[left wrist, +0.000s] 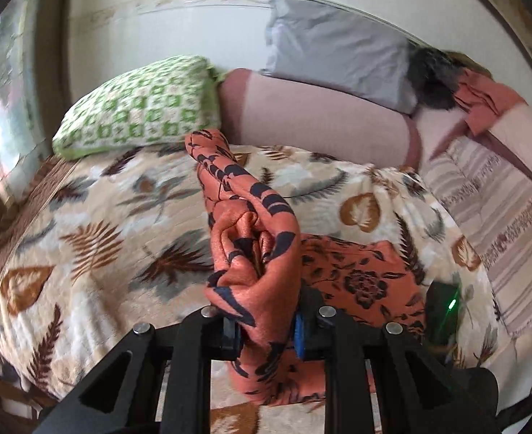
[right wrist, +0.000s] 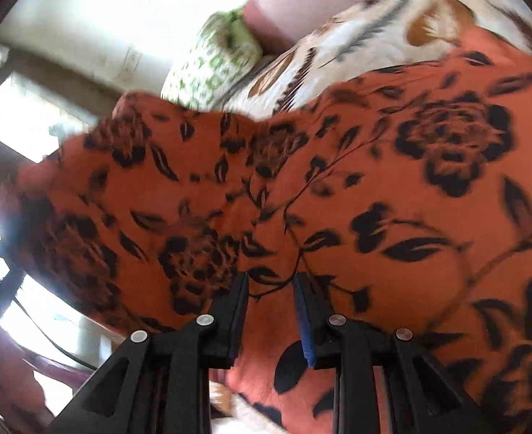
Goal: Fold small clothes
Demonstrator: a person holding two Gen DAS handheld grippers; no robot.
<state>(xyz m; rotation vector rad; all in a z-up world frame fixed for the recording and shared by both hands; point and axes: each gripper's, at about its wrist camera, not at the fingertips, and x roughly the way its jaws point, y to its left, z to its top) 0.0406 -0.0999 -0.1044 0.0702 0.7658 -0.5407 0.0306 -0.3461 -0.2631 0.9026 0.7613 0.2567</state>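
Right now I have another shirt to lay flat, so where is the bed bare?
The leaf-print blanket is bare between the green pillow and the orange floral garment. It is crowded along the grey pillow and clothes pile.

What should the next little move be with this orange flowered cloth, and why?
Probably carry the lifted bunch across and lay it over the flat part. The left gripper is shut on a bunched fold of the orange cloth, raised above the leaf-print blanket, while the right gripper pinches the same cloth, so it looks mid-fold.
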